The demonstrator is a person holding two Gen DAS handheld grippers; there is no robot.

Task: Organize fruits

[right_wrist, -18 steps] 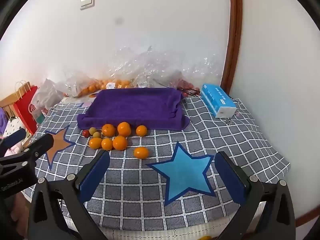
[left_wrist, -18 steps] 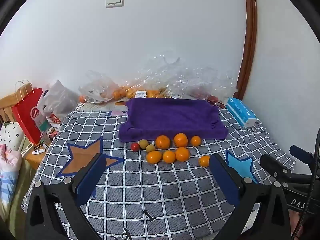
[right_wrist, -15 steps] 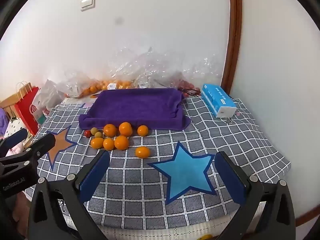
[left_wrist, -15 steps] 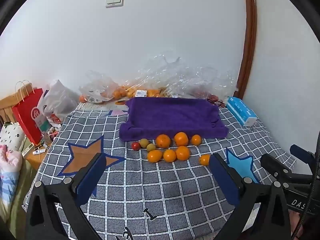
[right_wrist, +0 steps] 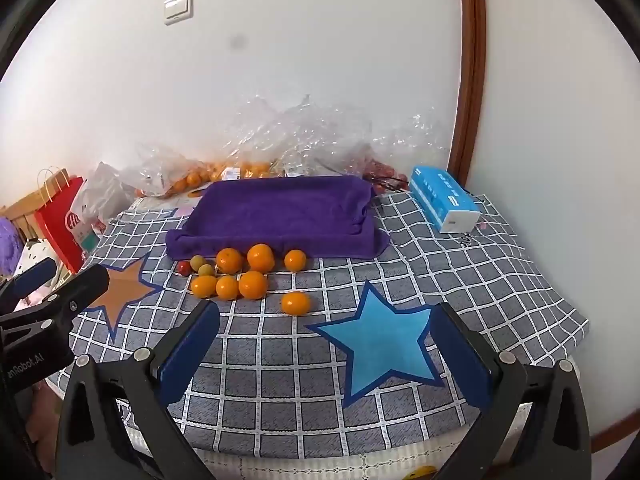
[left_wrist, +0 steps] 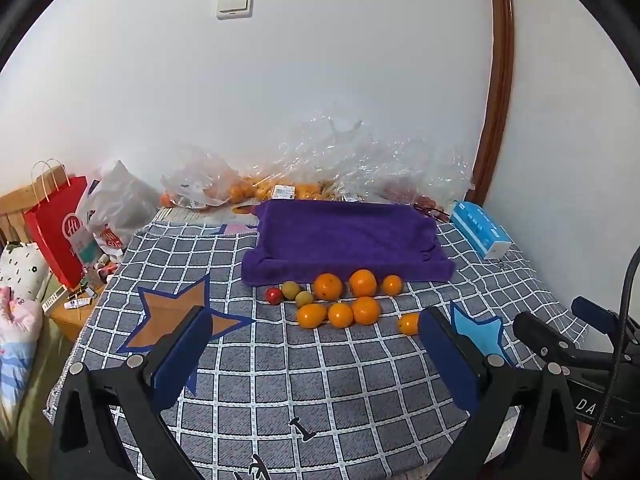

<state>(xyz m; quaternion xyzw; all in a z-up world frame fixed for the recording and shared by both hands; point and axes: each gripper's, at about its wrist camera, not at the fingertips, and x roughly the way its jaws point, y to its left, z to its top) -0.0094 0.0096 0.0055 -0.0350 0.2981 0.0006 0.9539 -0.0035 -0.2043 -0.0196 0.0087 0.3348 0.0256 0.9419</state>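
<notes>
Evidently nothing has been picked up yet: both the left gripper (left_wrist: pixel 312 344) and the right gripper (right_wrist: pixel 324 340) hang over the near edge of the table (left_wrist: pixel 340 392) with jaws spread wide and empty, tilted down toward the fruit. The oranges (left_wrist: pixel 362 282) sit bunched in two short rows just in front of the purple towel-lined tray (left_wrist: pixel 344 236), with two greenish fruits (left_wrist: pixel 291 289) and a small red one (left_wrist: pixel 273 295) at the left end. One orange (right_wrist: pixel 295 303) lies apart, nearest the right gripper, probably the easiest first pick. The tray looks empty, waiting to receive them.
</notes>
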